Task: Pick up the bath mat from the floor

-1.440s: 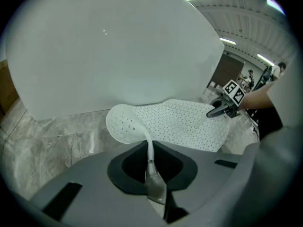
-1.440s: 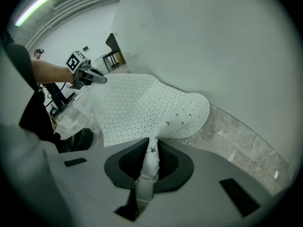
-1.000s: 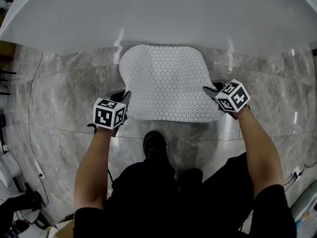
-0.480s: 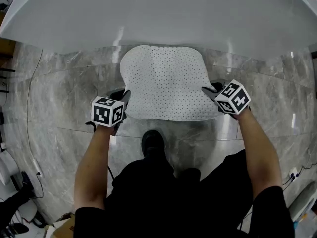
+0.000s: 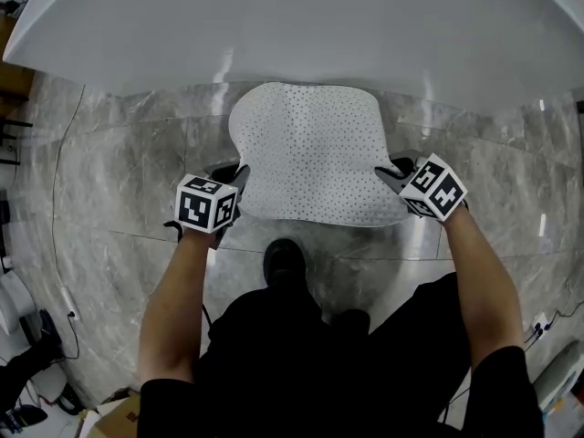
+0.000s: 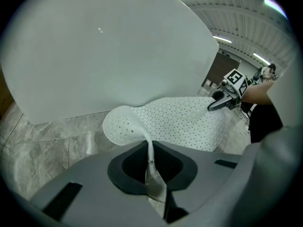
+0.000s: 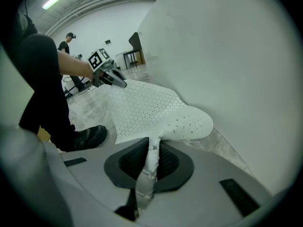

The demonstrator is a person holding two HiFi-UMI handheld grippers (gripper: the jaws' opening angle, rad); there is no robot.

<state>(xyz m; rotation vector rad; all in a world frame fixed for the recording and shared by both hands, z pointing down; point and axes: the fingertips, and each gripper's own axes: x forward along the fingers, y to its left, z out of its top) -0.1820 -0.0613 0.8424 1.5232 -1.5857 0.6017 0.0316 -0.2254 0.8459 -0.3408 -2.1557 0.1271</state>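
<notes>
Over marble floor (image 5: 119, 181), both hand-held grippers (image 5: 239, 177) (image 5: 387, 173) pinch the bath mat (image 5: 310, 153).

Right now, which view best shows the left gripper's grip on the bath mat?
The left gripper view: close up, the left gripper pinches the bath mat edge. The head view's marker cube mostly hides the grip; the right gripper view shows it small and distant.

The white, hole-dotted rubbery bath mat (image 5: 310, 153) looks matt; the grey veined marble floor (image 5: 119, 190) shines glossy; the curved white tub wall (image 5: 292, 26) is smooth.
</notes>
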